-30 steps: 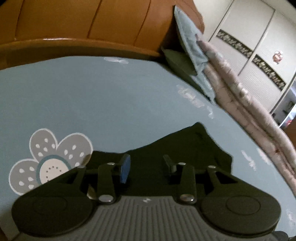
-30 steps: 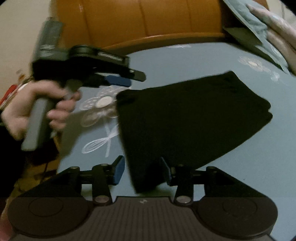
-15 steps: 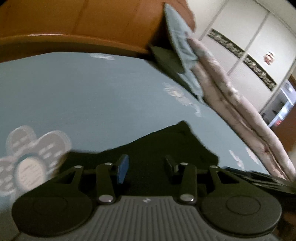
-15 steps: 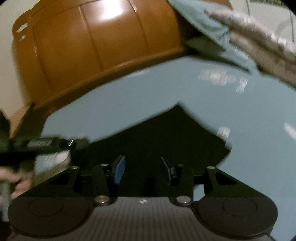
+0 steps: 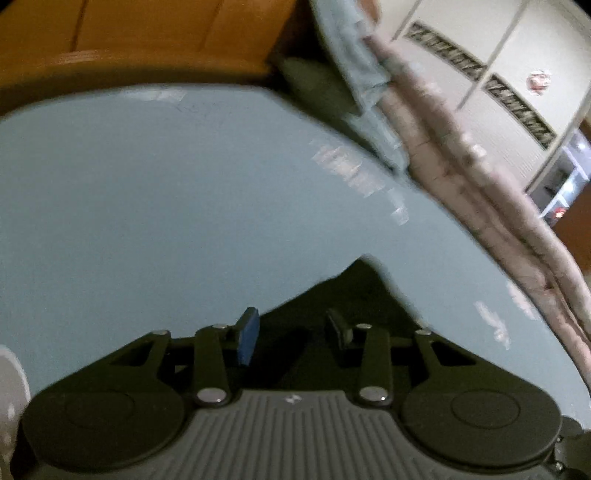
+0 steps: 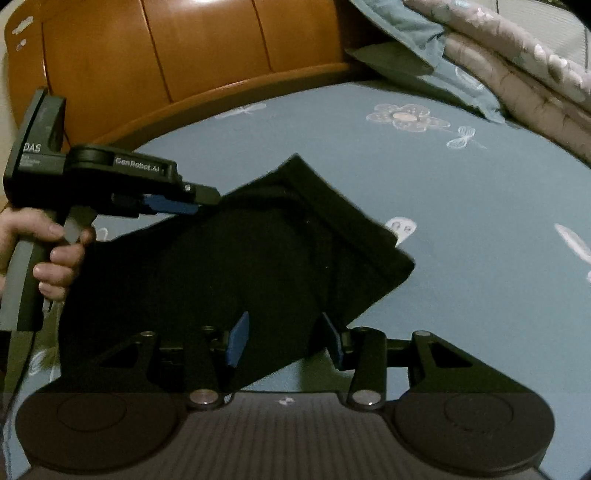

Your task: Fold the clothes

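Looking along the left gripper [image 5: 291, 332], its jaws are being shown apart with the black garment [image 5: 351, 295] lying under and between them; whether the pads are pressing on the cloth cannot be told, as the picture is blurred. The garment's peak is being seen just beyond the fingertips, resting on the blue sheet [image 5: 166, 192]. Past the sheet, a wooden headboard [image 5: 147, 33] is being seen at the top. A blue pillow [image 5: 365, 92] and a pale quilt [image 5: 480, 192] are being shown piled along the right edge, with white wardrobe doors [image 5: 461, 48] behind them.

Moving to the right wrist view, the right gripper [image 6: 284, 338] is being shown with its jaws apart, the garment's [image 6: 258, 258] near corner lying between the fingers without visible contact. The garment is being seen spread on the flower-printed sheet [image 6: 480, 192], one edge folded over. At the left, a hand [image 6: 51, 254] is being seen holding the left gripper [image 6: 192, 201], whose blue-padded tip is meeting the garment's far left edge. Nothing is being shown standing between the grippers and the cloth.
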A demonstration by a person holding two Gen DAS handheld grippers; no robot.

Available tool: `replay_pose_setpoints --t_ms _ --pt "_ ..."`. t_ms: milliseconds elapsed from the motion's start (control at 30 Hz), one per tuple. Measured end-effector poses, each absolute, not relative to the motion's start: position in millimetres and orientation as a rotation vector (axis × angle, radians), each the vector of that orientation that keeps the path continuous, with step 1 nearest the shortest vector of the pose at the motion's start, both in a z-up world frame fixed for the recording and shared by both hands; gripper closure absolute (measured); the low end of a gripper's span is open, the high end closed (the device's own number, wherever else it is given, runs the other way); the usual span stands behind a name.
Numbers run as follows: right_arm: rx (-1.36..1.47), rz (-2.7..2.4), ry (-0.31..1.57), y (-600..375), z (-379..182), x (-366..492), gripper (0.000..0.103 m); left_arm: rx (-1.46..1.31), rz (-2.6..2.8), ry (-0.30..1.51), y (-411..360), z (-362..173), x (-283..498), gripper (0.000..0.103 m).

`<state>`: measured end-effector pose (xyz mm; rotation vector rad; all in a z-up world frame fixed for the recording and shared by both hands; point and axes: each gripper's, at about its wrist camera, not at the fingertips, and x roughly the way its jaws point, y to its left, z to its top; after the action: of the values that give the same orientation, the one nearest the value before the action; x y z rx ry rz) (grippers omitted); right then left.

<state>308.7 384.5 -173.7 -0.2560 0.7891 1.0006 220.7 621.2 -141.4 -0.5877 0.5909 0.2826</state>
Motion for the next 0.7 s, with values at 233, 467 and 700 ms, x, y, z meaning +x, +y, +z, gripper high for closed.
replay_pose_setpoints --t_ms 233,467,700 --pt "-0.269 0.998 0.737 408 -170 323 0.046 -0.584 0.174 0.613 599 -147 265 0.059" --pt "-0.221 0.951 0.839 386 -190 337 0.044 -0.565 0.258 0.683 609 -162 297 0.062" --pt "-0.139 0.992 0.732 372 -154 335 0.045 -0.591 0.216 0.566 603 -129 280 0.059"
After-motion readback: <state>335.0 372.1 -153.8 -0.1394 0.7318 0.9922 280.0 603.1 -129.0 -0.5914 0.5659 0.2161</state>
